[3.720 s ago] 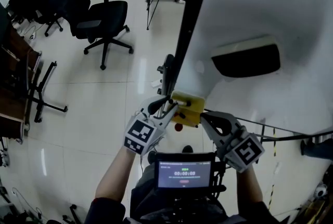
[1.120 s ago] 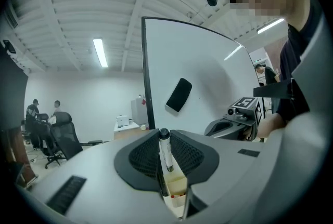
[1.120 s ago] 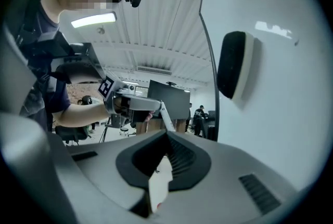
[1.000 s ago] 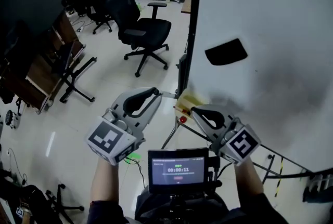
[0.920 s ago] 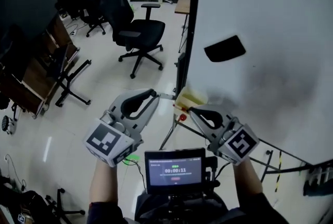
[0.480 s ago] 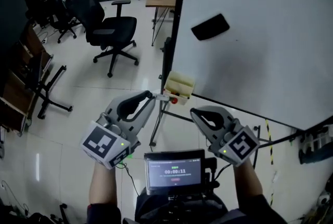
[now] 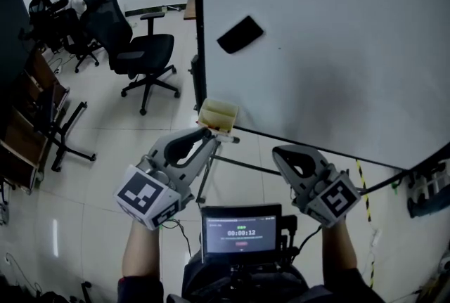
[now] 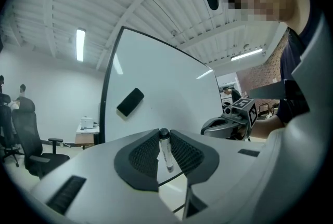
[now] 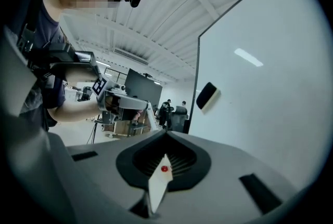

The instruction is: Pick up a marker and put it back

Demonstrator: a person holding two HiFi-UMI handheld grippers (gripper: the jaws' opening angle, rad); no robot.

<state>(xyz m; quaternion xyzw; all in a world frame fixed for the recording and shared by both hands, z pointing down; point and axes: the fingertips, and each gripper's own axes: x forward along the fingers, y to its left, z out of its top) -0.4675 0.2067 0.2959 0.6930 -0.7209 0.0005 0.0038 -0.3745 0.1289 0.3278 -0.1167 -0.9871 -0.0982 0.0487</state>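
1. Left gripper view: left gripper [image 8: 164, 137] had its jaws closed on the marker [image 8: 165, 151], one ribbed dark pad pressing each side of the barrel.
2. Marker, appearance: slim, pale, see-through-looking barrel w/ a dark rounded end pointing away from the camera. It stood roughly along the jaw line. Colour of ink or print: can't tell.
3. Marker, location: off the board and held in the air in front of the whiteboard [image 7: 330, 48]. In head view a short pale stub of it [image 7: 226, 139] stuck out past the left jaw tips, just below the cream tray [image 7: 218, 114] at the board's lower left corner. Touching the tray or not: can't tell.
4. Right gripper view: right gripper [image 9: 165, 137] had its jaws brought together, only a thin sliver of gap, nothing clamped. A small red dot showed through that sliver.
5. Head view: right gripper [image 7: 281, 152] sat well apart from the left gripper [image 7: 209, 135], both below the board's bottom edge, each w/ its square-marker cube toward the person.
6. Black eraser [image 7: 240, 34] was stuck tilted on the whiteboard, upper left area, above the tray.
7. Small screen [image 7: 241, 231] sat between the two forearms, low centre.
8. Bkgd: black office chair [image 7: 144, 55] on a glossy pale floor, left of the board. People were seated at the far upper left.
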